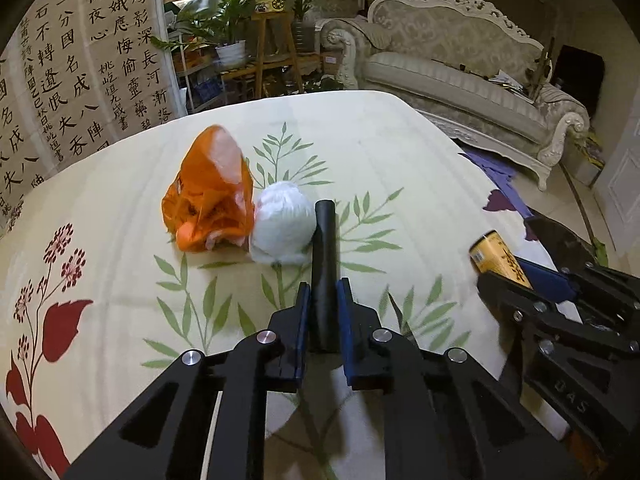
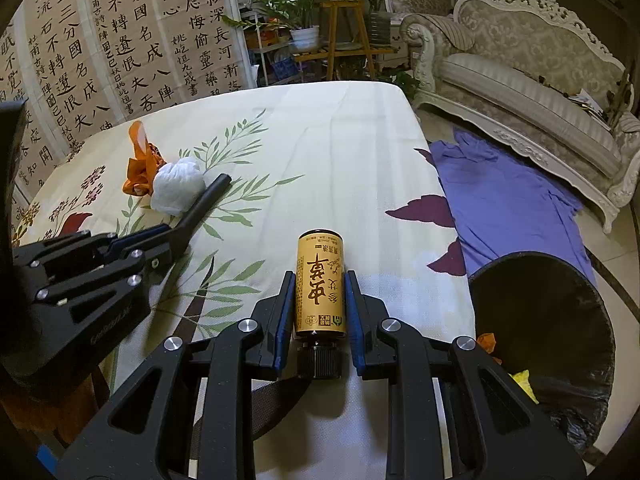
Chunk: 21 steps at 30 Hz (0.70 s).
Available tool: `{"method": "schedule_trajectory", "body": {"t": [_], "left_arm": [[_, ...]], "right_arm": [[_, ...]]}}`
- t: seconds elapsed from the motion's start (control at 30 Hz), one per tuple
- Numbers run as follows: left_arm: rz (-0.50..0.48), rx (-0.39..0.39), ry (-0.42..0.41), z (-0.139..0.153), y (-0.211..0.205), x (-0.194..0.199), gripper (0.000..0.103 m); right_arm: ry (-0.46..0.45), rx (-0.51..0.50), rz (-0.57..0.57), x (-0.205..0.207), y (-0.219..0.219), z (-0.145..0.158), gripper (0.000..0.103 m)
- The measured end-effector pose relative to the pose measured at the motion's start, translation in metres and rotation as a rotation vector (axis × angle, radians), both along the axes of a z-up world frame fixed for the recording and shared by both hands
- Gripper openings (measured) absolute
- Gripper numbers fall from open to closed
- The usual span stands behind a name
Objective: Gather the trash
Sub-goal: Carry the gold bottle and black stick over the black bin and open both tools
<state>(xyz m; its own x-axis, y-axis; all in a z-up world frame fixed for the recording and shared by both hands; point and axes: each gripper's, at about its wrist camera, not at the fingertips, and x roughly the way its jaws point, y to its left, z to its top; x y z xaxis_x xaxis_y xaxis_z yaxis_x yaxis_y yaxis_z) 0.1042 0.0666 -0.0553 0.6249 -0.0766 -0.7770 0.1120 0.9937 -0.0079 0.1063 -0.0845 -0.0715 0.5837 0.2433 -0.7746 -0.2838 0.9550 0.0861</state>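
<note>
Trash is being gathered: the left gripper (image 1: 324, 312) is clamping a black tube (image 1: 325, 264) over the tabletop (image 1: 380, 140), the right gripper (image 2: 320, 304) is gripping a bottle (image 2: 319, 288). Next, probably carrying both to the bin (image 2: 560, 320).

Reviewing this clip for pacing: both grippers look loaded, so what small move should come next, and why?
Probably swing the right gripper over the black-lined bin and release. It is shut on the yellow bottle, the bin gapes just beside it, and trash already lies inside. The left gripper, shut on the black tube, sits farther away.
</note>
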Motion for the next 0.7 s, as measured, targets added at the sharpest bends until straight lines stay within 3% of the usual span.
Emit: {"method": "schedule_trajectory", "body": {"t": [0.3,0.7], "left_arm": [[0.009,-0.042,-0.030,0.007,0.005,-0.025,0.015],[0.034,-0.036,-0.115,0.022,-0.008,-0.058,0.015]], "right_arm": [[-0.004,-0.009,-0.008,-0.012,0.000,0.000,0.023],[-0.046,-0.015,-0.041,-0.049,-0.019,0.014,0.023]]}}
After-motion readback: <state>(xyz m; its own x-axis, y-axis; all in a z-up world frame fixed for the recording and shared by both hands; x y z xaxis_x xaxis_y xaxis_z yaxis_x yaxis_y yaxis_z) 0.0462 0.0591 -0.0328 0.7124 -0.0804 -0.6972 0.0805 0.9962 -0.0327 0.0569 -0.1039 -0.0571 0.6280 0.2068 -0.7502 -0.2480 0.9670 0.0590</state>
